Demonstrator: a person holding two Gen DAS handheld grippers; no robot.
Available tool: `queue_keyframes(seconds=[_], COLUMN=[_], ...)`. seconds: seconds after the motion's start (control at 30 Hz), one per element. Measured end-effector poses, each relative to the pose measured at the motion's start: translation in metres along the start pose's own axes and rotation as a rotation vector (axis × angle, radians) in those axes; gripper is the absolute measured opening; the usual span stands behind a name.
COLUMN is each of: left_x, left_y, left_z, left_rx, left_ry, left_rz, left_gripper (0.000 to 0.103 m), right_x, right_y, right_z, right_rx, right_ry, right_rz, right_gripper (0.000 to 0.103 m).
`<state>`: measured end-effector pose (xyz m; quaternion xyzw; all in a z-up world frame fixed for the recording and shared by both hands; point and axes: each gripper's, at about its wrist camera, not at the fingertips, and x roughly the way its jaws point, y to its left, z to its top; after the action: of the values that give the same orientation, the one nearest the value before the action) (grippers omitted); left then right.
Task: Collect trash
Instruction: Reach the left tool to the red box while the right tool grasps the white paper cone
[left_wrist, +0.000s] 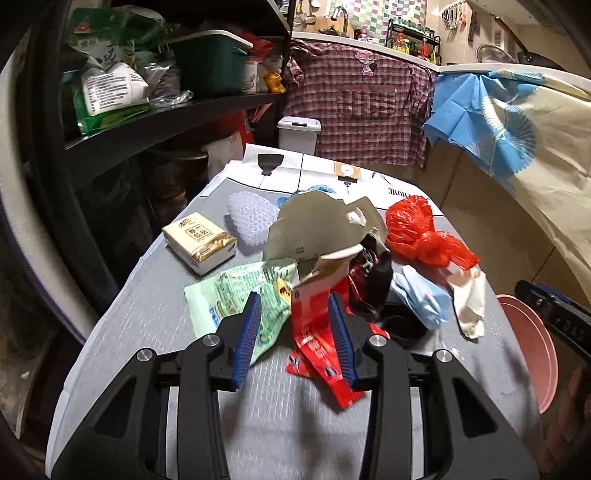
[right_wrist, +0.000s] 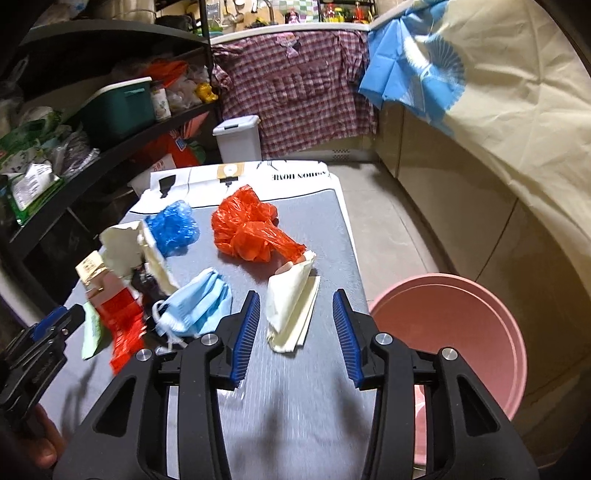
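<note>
trash pile under two claws

the left claw (left_wrist: 293, 314) stands apart over the desk (left_wrist: 147, 332), a red wrapper (left_wrist: 317, 332) between its pads, unclamped. the right claw (right_wrist: 293, 314) stands apart around a cream paper wad (right_wrist: 291, 310), not pressing it. a pink bin (right_wrist: 461, 332) sits right of it.

Your right gripper (right_wrist: 295, 314) hangs with jaws apart around the cream folded paper (right_wrist: 291, 310) near the table's (right_wrist: 295, 406) right edge; the pink basin (right_wrist: 461, 332) sits beside that edge.
</note>
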<state>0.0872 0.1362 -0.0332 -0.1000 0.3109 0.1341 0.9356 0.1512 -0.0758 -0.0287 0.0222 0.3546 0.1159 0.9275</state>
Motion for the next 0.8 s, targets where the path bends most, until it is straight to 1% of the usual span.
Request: queue_keyframes(seconds=[0.1, 0.23, 0.33, 0.5, 0.57, 0.6, 0.67, 0.7, 0.77, 0.8], left_x=[0.009, 0.020, 0.027, 0.030, 0.033, 0.034, 0.034, 0.033, 0.030, 0.029], left_y=[0.000, 0.002, 0.000, -0.006, -0.004, -0.002, -0.002, -0.002, -0.003, -0.004], left_z=[0.004, 0.005, 0.004, 0.006, 0.005, 0.005, 0.004, 0.005, 0.005, 0.005], left_rx=[0.015, 0.014, 0.021, 0.042, 0.030, 0.021, 0.018, 0.019, 0.022, 0.023], left_ry=[0.003, 0.033, 0.051, 0.056, 0.069, 0.081, 0.082, 0.079, 0.079, 0.083], left_rz=[-0.003, -0.024, -0.029, -0.053, -0.070, -0.079, -0.078, -0.079, -0.087, -0.091], left_gripper=[0.038, 0.038, 0.038, 0.037, 0.038, 0.038, 0.037, 0.037, 0.028, 0.028], right_x=[0.018, 0.036, 0.045, 0.051, 0.051, 0.052, 0.053, 0.054, 0.054, 0.053], right_y=[-0.001, 0.001, 0.004, 0.002, 0.001, 0.001, 0.001, 0.000, 0.000, 0.000], right_z=[0.000, -0.004, -0.007, -0.009, -0.009, -0.009, -0.009, -0.009, -0.009, -0.009], right_rx=[0.001, -0.003, -0.023, -0.021, -0.018, -0.019, -0.024, -0.024, -0.019, -0.016], right_ry=[0.030, 0.076, 0.101, 0.111, 0.112, 0.110, 0.111, 0.116, 0.121, 0.120], right_rz=[0.010, 0.025, 0.027, 0.021, 0.025, 0.025, 0.034, 0.045, 0.062, 0.066], right_gripper=[0.045, 0.051, 0.052, 0.052, 0.051, 0.048, 0.035, 0.032, 0.018, 0.016])
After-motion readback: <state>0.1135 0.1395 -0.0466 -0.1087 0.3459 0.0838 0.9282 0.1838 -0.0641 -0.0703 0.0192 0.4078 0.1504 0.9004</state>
